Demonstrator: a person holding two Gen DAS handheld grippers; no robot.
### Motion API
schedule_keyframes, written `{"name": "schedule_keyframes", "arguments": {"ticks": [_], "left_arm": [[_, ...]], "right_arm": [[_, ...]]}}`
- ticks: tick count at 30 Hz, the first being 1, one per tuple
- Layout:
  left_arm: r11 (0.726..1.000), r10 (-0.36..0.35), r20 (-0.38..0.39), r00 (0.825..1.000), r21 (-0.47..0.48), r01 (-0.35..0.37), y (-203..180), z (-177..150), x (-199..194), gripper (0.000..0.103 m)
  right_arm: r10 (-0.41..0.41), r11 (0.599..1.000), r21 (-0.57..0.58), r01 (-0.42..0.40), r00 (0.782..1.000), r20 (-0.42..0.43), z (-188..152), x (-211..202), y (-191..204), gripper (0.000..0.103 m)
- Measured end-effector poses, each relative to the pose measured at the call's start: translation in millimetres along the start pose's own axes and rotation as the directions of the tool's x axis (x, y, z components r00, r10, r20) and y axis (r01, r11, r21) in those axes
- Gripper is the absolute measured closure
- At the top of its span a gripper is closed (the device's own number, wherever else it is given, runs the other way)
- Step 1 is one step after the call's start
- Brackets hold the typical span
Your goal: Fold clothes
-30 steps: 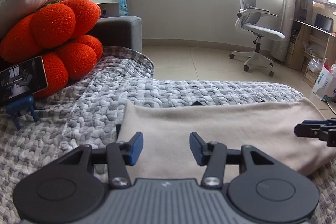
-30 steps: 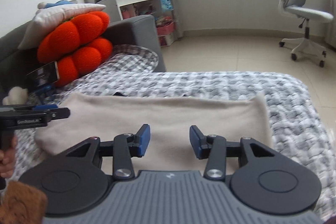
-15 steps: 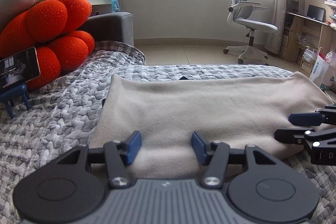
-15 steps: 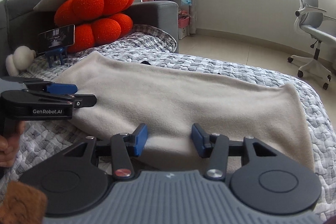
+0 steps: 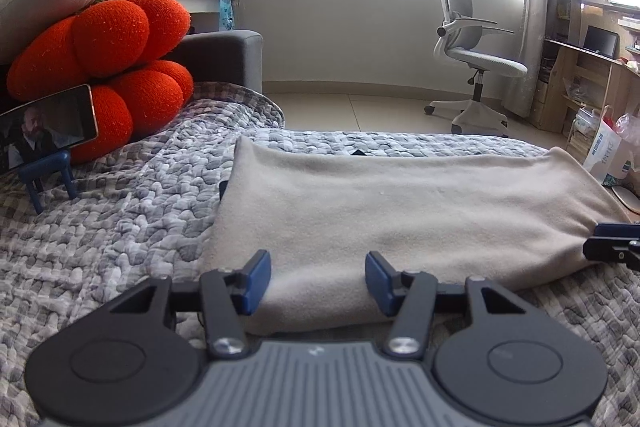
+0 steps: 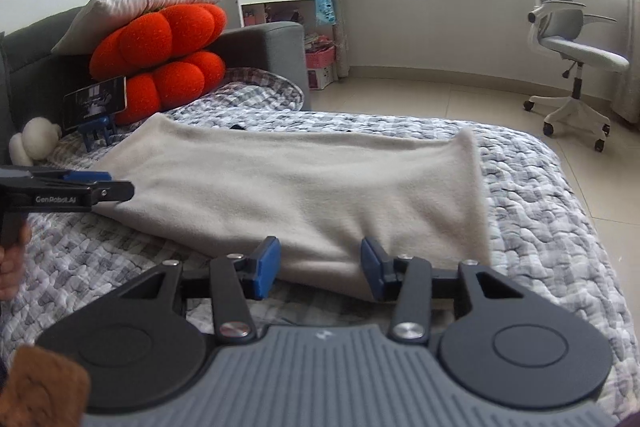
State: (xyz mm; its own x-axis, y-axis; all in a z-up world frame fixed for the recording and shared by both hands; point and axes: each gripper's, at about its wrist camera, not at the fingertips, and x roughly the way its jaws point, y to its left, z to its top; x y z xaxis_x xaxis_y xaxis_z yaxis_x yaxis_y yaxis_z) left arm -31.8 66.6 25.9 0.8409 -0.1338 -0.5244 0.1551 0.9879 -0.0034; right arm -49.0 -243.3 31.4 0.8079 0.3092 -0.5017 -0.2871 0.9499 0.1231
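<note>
On quilt (image 5: 120,227), beige cloth (image 5: 400,211), both grippers' fingers (image 5: 256,281) released, white plush (image 6: 34,143) right view only.

**Both grippers wide open, side by side**

Left gripper (image 5: 318,281) sits low and centre in its own view, blue pads spread well apart, nothing between them. Right gripper (image 6: 320,273) is the same in its view: fingers parted, level, pointing forward. At the left edge of the right wrist view, the left gripper shows side-on, with a hand (image 6: 12,263) wrapped round its handle below. At the right edge of the left wrist view, the right gripper's fingertips poke in.
</note>
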Motion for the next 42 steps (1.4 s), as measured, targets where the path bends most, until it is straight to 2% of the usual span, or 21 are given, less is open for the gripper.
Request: {"name": "schedule_keyframes", "arguments": {"ticks": [2,6,9,11,14,18,25,36,42], "left_arm": [[1.000,0.023,0.005,1.000,0.003,-0.023,3,0,0,0.048],[0.999,0.036,0.005,0.999,-0.001,-0.036,9,-1,0,0.048],[0.999,0.040,0.000,0.999,-0.026,-0.040,14,0,-2,0.048],[0.999,0.040,-0.002,0.999,-0.027,-0.040,15,0,-2,0.048],[0.999,0.047,-0.005,0.999,-0.019,-0.047,15,0,0,0.048],[0.998,0.044,-0.009,0.999,-0.039,-0.044,17,-1,1,0.048],[0.997,0.038,-0.021,0.999,-0.070,-0.039,23,-2,3,0.048],[0.997,0.008,-0.026,1.000,-0.079,-0.010,31,-2,1,0.048],[0.996,0.015,-0.020,1.000,-0.090,-0.017,31,-4,3,0.048]], "right_arm": [[-0.028,0.999,0.030,0.028,1.000,0.009,-1,-5,-10,0.056],[-0.020,0.993,0.121,0.018,1.000,0.016,-6,-11,-27,0.058],[-0.042,0.988,0.148,0.039,0.999,0.018,-3,-14,-26,0.059],[-0.059,0.985,0.161,0.053,0.998,0.031,3,-16,-24,0.055],[-0.080,0.986,0.147,0.073,0.996,0.040,9,-13,-20,0.053],[-0.114,0.982,0.150,0.115,0.993,-0.013,-1,3,-29,0.053],[-0.125,0.984,0.123,0.127,0.992,-0.018,-4,3,-29,0.052],[-0.107,0.984,0.144,0.103,0.994,0.014,-14,-1,-35,0.051],[-0.116,0.985,0.134,0.112,0.993,0.021,-15,-2,-33,0.051]]}}
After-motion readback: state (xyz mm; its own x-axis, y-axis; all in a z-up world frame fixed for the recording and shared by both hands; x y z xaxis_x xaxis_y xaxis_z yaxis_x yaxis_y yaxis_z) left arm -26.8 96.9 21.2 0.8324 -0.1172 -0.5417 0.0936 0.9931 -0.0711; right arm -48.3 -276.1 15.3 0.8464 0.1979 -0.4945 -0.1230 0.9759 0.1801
